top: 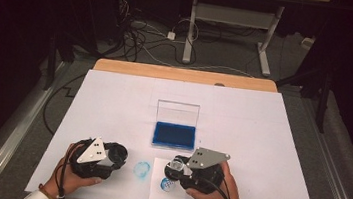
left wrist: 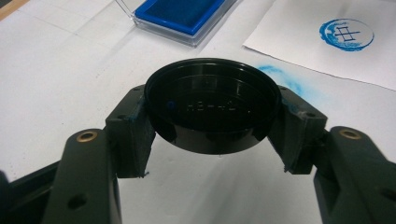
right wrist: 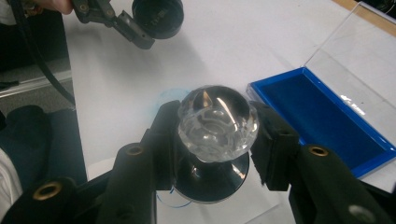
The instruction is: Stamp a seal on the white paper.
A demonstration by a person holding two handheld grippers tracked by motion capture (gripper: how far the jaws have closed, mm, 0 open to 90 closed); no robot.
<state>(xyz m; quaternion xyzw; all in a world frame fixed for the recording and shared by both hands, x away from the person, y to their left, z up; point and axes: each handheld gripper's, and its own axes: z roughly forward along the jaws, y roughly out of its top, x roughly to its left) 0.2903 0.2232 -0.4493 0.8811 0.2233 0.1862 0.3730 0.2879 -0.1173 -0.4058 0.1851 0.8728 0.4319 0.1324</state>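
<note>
The left tongs (left wrist: 212, 140) are closed on a round black cap (left wrist: 212, 105), its rim pinched between the two pads and its hollow inner face turned toward the left gripper view's camera; in the high view these tongs (top: 116, 157) sit over the near left part of the white table (top: 113, 102). The right tongs (right wrist: 215, 144) are clamped around a stamp with a clear, faceted knob (right wrist: 217, 122) and a round dark base beneath it, the knob gripped from both sides. In the high view the right tongs (top: 175, 169) hold the stamp just above a white sheet of paper (top: 155, 198) at the near edge of the table, where a round blue stamp mark (top: 167, 184) lies on the sheet. A fainter blue smudge (top: 142, 169) marks the table between the two tongs. Farther off, near the table's middle, stands a blue ink pad (top: 174, 135) with its clear lid (top: 177, 112) standing upright behind it.
</note>
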